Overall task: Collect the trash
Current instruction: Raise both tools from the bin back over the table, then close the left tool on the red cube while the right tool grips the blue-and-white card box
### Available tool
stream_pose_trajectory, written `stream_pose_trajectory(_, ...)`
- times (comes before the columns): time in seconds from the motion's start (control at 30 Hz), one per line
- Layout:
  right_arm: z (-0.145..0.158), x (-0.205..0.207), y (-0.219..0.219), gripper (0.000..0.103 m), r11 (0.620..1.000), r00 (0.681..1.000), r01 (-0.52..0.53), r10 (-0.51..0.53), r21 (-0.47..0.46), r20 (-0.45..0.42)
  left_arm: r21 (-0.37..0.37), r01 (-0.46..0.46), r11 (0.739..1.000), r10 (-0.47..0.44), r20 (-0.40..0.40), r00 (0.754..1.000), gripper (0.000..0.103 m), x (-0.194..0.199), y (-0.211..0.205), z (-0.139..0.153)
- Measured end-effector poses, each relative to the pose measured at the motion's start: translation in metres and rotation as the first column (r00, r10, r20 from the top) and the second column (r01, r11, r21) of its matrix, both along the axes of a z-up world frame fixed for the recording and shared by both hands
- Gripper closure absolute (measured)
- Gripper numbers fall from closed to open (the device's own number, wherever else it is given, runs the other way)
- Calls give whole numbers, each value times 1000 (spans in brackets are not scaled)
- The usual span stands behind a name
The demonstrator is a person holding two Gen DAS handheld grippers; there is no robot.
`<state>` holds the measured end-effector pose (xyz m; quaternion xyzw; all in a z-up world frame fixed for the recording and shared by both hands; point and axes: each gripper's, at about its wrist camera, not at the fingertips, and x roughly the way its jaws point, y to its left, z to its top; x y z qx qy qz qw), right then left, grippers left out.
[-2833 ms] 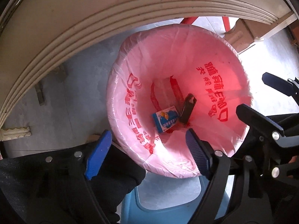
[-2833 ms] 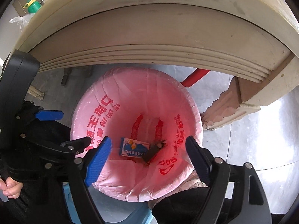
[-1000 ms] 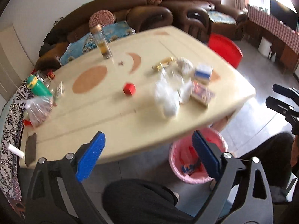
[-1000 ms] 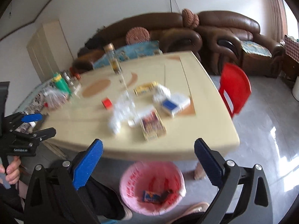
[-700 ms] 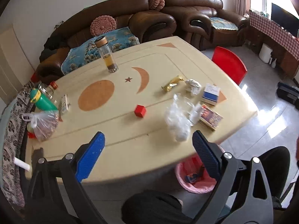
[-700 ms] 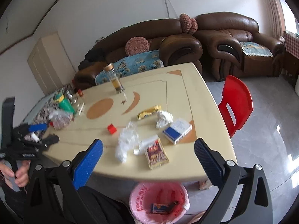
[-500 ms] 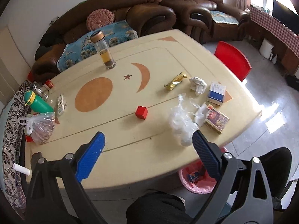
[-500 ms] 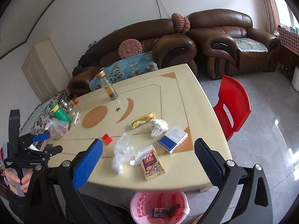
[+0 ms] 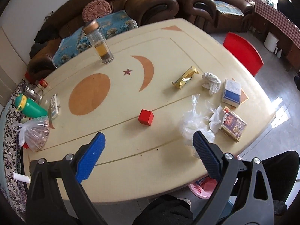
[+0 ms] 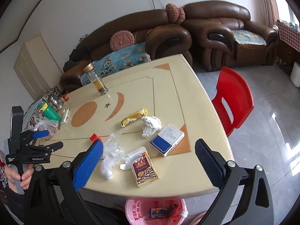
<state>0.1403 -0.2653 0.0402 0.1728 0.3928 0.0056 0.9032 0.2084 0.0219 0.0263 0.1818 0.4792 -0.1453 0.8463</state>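
Note:
Trash lies on the cream table (image 9: 120, 155): a gold wrapper (image 9: 184, 77) (image 10: 134, 119), a crumpled tissue (image 9: 211, 81) (image 10: 151, 126), a clear plastic bag (image 9: 194, 123) (image 10: 110, 156), a blue and white box (image 9: 231, 93) (image 10: 166, 139), and a dark red box (image 9: 232, 126) (image 10: 144, 169). A bin with a pink bag (image 10: 155, 211) (image 9: 200, 188) stands under the table's near edge and holds some trash. My left gripper (image 9: 148, 159) is open and empty above the near table edge. My right gripper (image 10: 149, 163) is open and empty above the boxes.
A red cube (image 9: 145, 117), a glass tea bottle (image 9: 99, 45), a green bottle (image 9: 30, 106), a bag of food (image 9: 34, 132) and a jar (image 9: 34, 91) stand on the table. A red chair (image 10: 234, 97) is at the right, brown sofas (image 10: 215, 33) behind.
Both grippers rose from over the bin to above the table, then moved a little closer to the tabletop. Both stayed open and empty.

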Motion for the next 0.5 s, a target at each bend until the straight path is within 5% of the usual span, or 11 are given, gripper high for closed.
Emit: stream_pose_trajectory(0.5, -69, 52, -1, 7, 999, 992, 34, -32, 13, -123, 66, 69, 995, -63, -88, 994, 11, 60, -9, -74)
